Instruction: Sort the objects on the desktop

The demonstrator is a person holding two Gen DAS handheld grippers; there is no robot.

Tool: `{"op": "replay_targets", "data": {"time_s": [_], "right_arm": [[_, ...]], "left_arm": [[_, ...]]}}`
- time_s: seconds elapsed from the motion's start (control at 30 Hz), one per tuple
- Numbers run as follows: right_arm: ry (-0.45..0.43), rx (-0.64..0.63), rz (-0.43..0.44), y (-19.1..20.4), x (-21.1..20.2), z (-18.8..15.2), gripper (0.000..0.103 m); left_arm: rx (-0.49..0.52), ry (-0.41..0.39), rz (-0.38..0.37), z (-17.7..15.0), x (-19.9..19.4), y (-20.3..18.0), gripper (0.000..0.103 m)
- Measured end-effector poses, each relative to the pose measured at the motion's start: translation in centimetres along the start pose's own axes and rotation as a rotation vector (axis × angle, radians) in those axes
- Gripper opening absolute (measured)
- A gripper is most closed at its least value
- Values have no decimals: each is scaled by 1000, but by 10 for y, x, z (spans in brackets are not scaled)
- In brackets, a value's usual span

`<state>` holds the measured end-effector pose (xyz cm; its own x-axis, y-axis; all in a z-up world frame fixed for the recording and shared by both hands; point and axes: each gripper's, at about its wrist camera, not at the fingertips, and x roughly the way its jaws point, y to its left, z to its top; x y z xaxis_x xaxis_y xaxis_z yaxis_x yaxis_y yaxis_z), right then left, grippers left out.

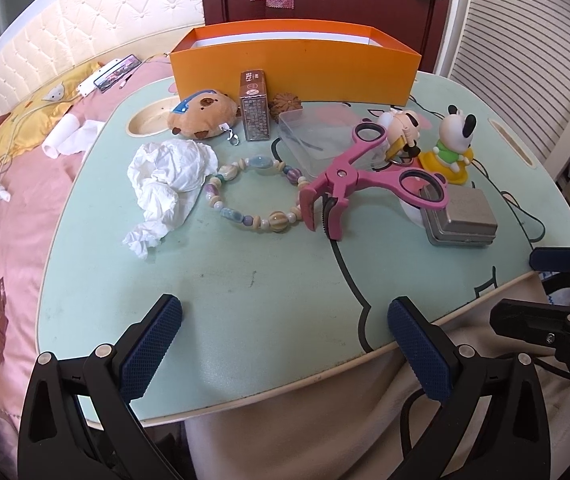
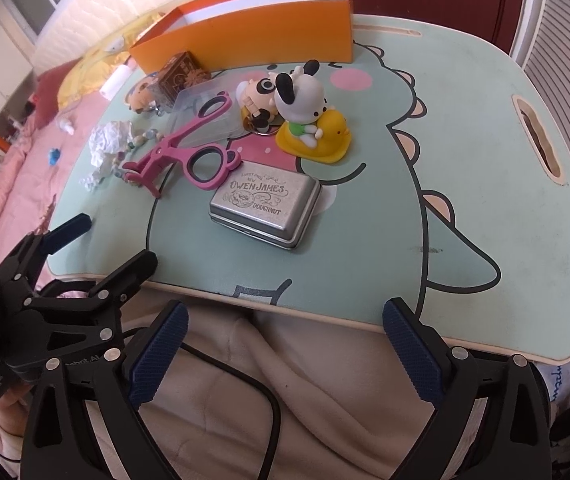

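So from your left wrist cam, your left gripper (image 1: 283, 346) is spread wide with nothing between its blue textured pads, hovering over the near edge of the mint-green lap table with the dinosaur print (image 1: 245, 312). Ahead on the table you've got a crumpled white tissue (image 1: 169, 184), a bracelet of pastel ceramic beads (image 1: 253, 192) right beside it, and a pink plastic scissor-handled clamp (image 1: 369, 176) whose toothed end sits at the bracelet's right side. Behind those: a brown plush keychain (image 1: 205, 114), an upright metallic box (image 1: 255, 106), a clear plastic case (image 1: 317, 136), a white dog figure on a yellow duck float (image 1: 455, 144) and a silver tin (image 1: 461, 216). The open orange cardboard box (image 1: 297, 68) stands at the far edge. Your right gripper (image 1: 557, 292) shows at the right edge of this view. Switching to the right wrist cam, that right gripper (image 2: 283, 354) is wide open too, holding nothing, sitting over the beige blanket (image 2: 285, 400) just short of the table edge. The embossed tin lies closest, dead ahead, and the left gripper (image 2: 113, 240) is over at the left.
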<state>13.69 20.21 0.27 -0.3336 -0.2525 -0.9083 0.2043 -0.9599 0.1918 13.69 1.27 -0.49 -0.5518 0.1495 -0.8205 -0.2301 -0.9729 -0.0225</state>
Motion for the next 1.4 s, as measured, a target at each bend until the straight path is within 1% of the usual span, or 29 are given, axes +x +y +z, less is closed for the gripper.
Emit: {"op": "replay_targets", "data": {"time_s": [0.1,0.3,0.47,0.63,0.7,0.73,0.77,0.8,0.83,0.93,0.97,1.03,1.07,1.1,1.13,1.2,1.3,1.37,1.4], "right_arm": [[-1,-1,-3,1,0,0,98],[-2,-8,-11,3,0,0,98],[-4,-8,-16,4,1,-2,98],[-7,-16,-32,7,1,-3,98],[-8,-26,-43,9,2,-3,98],[-8,-29,-45,9,2,-3,99],[-9,-32,-48,9,2,-4,99],[-10,-34,-49,10,2,-4,99],[-11,-34,-46,9,2,-4,99],[-15,-28,-40,7,2,-4,99],[-15,-28,-39,7,2,-4,99],[-16,-31,-41,8,2,-4,99],[-16,-33,-42,9,2,-4,99],[-16,-33,-42,9,2,-5,99],[-16,-32,-41,9,2,-4,99],[-17,-31,-39,8,2,-4,99],[-22,-21,-27,7,1,-4,99],[-34,1,7,2,-2,-3,98],[-50,17,38,-2,-5,-3,94]], "left_arm": [[-11,-3,-9,0,0,3,103],[-83,-34,-74,1,-11,20,103],[-221,-182,-170,6,-40,54,103],[-302,-232,-145,20,-43,81,103],[-291,-206,-125,29,-32,86,102],[-281,-188,-111,34,-26,87,97],[-271,-169,-97,39,-19,89,83],[-262,-151,-83,44,-13,90,75],[-253,-143,-81,49,-8,91,64],[-233,-104,-53,62,10,93,63],[-231,-94,-55,63,15,94,63],[-225,-79,-86,65,24,93,63],[-215,-72,-91,64,28,92,54],[-197,-80,-61,62,28,90,44],[-179,-88,-31,60,29,88,24],[-190,-111,-22,55,24,92,24],[-265,-146,-85,44,16,106,24],[-283,-138,-69,39,17,109,26],[-269,-138,-53,39,17,107,26]]}}
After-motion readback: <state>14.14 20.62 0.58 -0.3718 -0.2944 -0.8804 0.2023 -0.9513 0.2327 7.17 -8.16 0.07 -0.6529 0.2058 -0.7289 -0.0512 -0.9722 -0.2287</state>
